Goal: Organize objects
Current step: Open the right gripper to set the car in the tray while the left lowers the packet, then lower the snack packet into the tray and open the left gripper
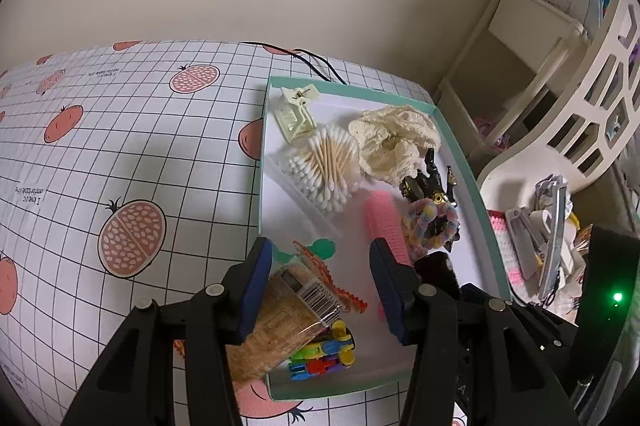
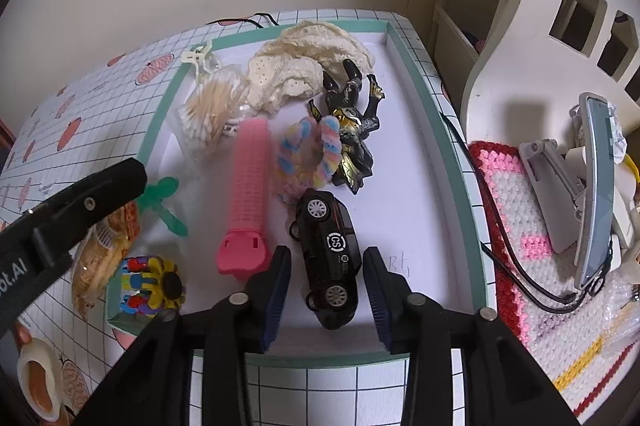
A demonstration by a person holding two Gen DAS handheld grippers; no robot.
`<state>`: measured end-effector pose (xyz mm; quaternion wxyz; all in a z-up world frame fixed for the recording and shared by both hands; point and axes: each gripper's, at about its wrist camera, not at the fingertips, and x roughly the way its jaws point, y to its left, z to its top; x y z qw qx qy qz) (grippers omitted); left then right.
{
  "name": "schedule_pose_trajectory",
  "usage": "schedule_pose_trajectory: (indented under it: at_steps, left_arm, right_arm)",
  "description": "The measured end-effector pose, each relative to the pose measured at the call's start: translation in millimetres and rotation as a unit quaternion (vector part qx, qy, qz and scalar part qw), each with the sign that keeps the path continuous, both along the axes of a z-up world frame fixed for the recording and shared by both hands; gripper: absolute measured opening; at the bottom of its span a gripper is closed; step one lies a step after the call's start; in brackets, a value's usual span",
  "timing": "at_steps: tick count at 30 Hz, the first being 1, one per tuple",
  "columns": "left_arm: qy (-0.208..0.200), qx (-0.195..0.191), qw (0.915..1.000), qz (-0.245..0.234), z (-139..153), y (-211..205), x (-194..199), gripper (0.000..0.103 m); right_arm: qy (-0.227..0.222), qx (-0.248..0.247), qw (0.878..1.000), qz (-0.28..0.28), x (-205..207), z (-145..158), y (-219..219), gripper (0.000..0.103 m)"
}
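Your teal-rimmed tray (image 2: 432, 130) already holds most of the load. A black toy car (image 2: 330, 258) lies near its front edge, and behind that sit a pink ridged roller (image 2: 248, 194), a pastel fuzzy ring (image 2: 310, 150) and a black-and-gold figure (image 2: 352, 122). A cream knit cloth (image 2: 304, 66), a bundle of cotton swabs (image 1: 324, 166) and a pale hair claw (image 1: 296, 114) fill the far end. A stack of coloured clips (image 1: 324, 354) sits in the near left corner.

Your right gripper (image 2: 326, 290) is spread wide, its blue pads either side of the car without touching it, so the car looks already placed, or ready to pick up.

Your left gripper (image 1: 320, 290) is also spread, over the tray's left edge. The snack packet (image 1: 288, 314) lies between its pads, half in and half out across the rim; whether the left pad touches it I cannot tell.

Judging from this, you are nearly finished: the packet still needs seating fully inside. On the tablecloth (image 1: 120, 154) a tape roll (image 2: 38, 382) remains outside the tray, near the front left.
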<state>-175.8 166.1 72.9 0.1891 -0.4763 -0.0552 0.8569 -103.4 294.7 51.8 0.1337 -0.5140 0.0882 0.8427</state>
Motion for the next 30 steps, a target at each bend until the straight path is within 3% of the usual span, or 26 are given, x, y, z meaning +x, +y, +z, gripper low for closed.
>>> schedule_pose_trajectory:
  at_steps: [8, 15, 17, 19, 21, 23, 25, 27, 30]
  left_arm:
    - [0.001, 0.019, 0.9998, 0.009, 6, -14, 1, 0.052]
    - [-0.006, 0.008, 0.9998, 0.015, 3, -27, 1, 0.053]
    - [-0.006, 0.006, 0.9998, 0.017, 9, -39, 1, 0.059]
    - [-0.014, 0.011, 0.9998, -0.002, 10, -52, 2, 0.072]
    - [-0.016, -0.018, 0.9993, -0.029, 4, -58, 9, 0.072]
    - [-0.003, -0.089, 0.9948, -0.049, -9, -60, 18, 0.072]
    - [-0.001, -0.128, 0.9902, -0.055, -19, -63, 18, 0.072]
    - [-0.001, -0.155, 0.9867, -0.048, -28, -66, 14, 0.072]
    - [-0.009, -0.157, 0.9866, -0.042, -37, -70, 8, 0.072]
  right_arm:
    - [0.005, -0.002, 1.000, 0.000, 1, 4, -2, 0.041]
    - [0.008, 0.002, 1.000, 0.000, 2, 6, -2, 0.041]
    - [0.008, 0.000, 1.000, -0.001, 2, 5, -1, 0.041]
    - [0.007, 0.001, 1.000, -0.001, 3, 4, -1, 0.041]
    - [0.006, 0.003, 1.000, -0.001, 3, 4, -1, 0.041]
    - [0.004, 0.005, 1.000, -0.002, 2, 4, -2, 0.041]
    - [0.002, 0.006, 1.000, -0.003, 0, 4, 2, 0.041]
    - [0.002, 0.009, 1.000, -0.001, 1, 5, 0, 0.041]
    - [0.001, 0.012, 1.000, 0.000, 1, 6, -3, 0.041]
